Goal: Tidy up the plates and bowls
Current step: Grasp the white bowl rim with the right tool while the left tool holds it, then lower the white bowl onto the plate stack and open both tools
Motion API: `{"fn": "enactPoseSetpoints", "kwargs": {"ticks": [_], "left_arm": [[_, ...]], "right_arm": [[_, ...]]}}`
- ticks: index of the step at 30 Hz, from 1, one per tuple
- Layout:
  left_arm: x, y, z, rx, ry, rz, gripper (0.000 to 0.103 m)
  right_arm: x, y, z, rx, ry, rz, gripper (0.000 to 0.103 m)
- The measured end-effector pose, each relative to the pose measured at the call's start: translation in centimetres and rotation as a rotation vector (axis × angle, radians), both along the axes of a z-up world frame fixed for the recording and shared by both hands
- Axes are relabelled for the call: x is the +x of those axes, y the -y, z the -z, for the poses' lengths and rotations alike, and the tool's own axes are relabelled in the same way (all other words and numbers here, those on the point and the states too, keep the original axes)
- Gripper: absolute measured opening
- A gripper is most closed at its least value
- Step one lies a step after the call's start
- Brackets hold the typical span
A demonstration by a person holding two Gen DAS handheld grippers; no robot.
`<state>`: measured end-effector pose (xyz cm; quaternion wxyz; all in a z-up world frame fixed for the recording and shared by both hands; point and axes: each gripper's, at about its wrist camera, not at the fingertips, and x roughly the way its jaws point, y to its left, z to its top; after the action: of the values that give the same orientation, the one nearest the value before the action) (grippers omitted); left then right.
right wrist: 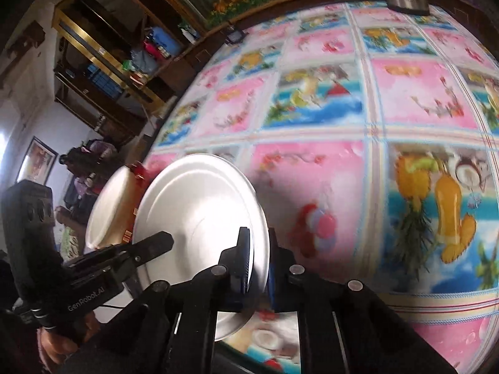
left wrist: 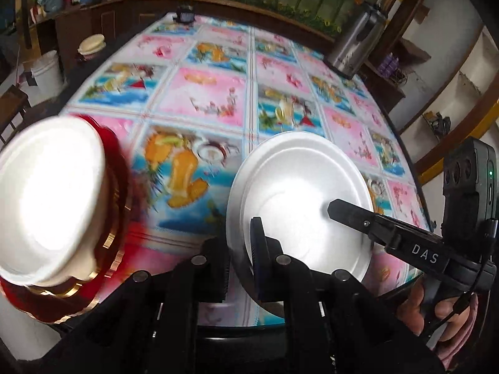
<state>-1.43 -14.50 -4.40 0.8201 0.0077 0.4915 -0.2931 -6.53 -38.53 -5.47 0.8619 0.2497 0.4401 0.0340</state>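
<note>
A white plate point(left wrist: 299, 199) is held on edge above the table's near rim. My left gripper point(left wrist: 241, 249) is shut on its lower rim. My right gripper point(right wrist: 257, 258) is shut on the same white plate point(right wrist: 199, 215); its finger point(left wrist: 349, 215) reaches across the plate face in the left wrist view. My left gripper's finger point(right wrist: 149, 246) shows at the plate's left in the right wrist view. A white bowl point(left wrist: 50, 196) sits in a red, gold-trimmed dish point(left wrist: 115, 224) at the left; the bowl point(right wrist: 106, 208) shows behind the plate in the right wrist view.
A table point(left wrist: 218, 93) with a pink and blue picture cloth fills the view. A steel thermos point(left wrist: 355, 43) stands at its far right edge. A small dark object point(left wrist: 184, 15) sits at the far edge. Shelves and a white bucket point(left wrist: 48, 71) stand beyond the table.
</note>
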Motion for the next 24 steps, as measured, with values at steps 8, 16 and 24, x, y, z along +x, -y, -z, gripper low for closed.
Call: {"fn": "enactPoseSetpoints", "kwargs": {"ticks": [8, 16, 24], "left_arm": [[1.5, -7.2, -5.5, -0.06, 0.163, -0.183, 0.01], [4.2, -14.1, -5.5, -0.039, 0.179, -0.369, 0.01], [5.5, -16.3, -2.5, 0.013, 0.128, -0.42, 0.01]], "right_arm": [[4.3, -6.3, -5.4, -0.024, 0.132, -0.124, 0.009], [9.0, -15.1, -6.1, -0.075, 0.186, -0.246, 0.009], [11.0, -19.9, -2.9, -0.181, 0.156, -0.292, 0.013]]}}
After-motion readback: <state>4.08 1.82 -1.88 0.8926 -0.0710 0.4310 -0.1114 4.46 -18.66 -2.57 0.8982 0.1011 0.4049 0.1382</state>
